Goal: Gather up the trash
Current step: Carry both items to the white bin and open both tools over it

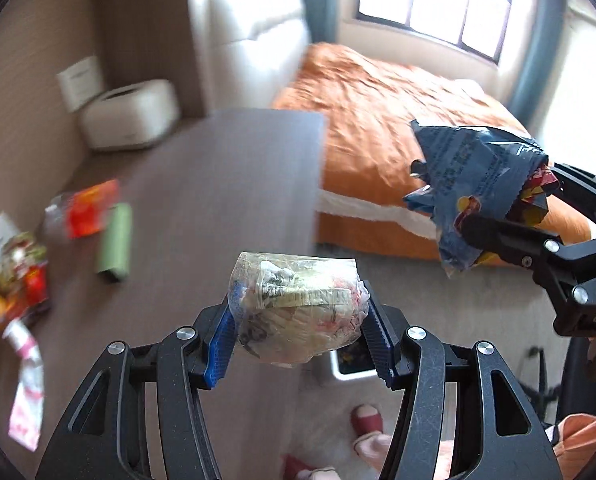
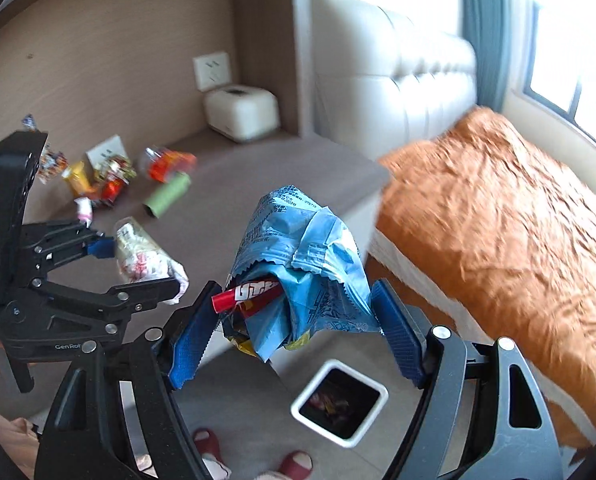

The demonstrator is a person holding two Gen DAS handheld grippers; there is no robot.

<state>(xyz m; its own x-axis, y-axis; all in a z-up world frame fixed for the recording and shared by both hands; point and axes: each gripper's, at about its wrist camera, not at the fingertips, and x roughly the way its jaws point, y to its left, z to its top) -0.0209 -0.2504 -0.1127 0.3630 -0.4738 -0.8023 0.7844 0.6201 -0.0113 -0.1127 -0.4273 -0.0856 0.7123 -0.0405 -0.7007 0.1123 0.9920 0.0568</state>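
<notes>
- Your left gripper (image 1: 298,320) is clamped on a clear wad (image 1: 298,308) of crumpled plastic wrap with paper inside; both blue pads (image 1: 219,344) press its sides, and it is lifted off the table.
- From the right wrist view that same wad (image 2: 143,254) sits between the left gripper's (image 2: 137,264) fingers, above the table's near edge.
- Your right gripper (image 2: 293,324) holds a blue bag (image 2: 302,264), crumpled, with a red wrapper (image 2: 247,294) poking out of its torn mouth and a bit of yellow foil under it. The jaws stand fairly wide around the bag; the left pad touches the wrapper side, but whether the right pad presses the bag you cannot tell.
- In the left wrist view the blue bag (image 1: 478,196) hangs in the right gripper (image 1: 494,216) over the edge of the orange bed (image 1: 378,120).
- The white bin (image 2: 340,402) stands on the floor below your right gripper, open, with coloured wrappers already in it.
- More trash lies on the table (image 2: 257,184): a green roll (image 2: 167,200), an orange packet (image 2: 167,166), and a small heap of wrappers (image 2: 97,180) near the wall.
- A white box (image 2: 241,114) sits at the table's far corner.
</notes>
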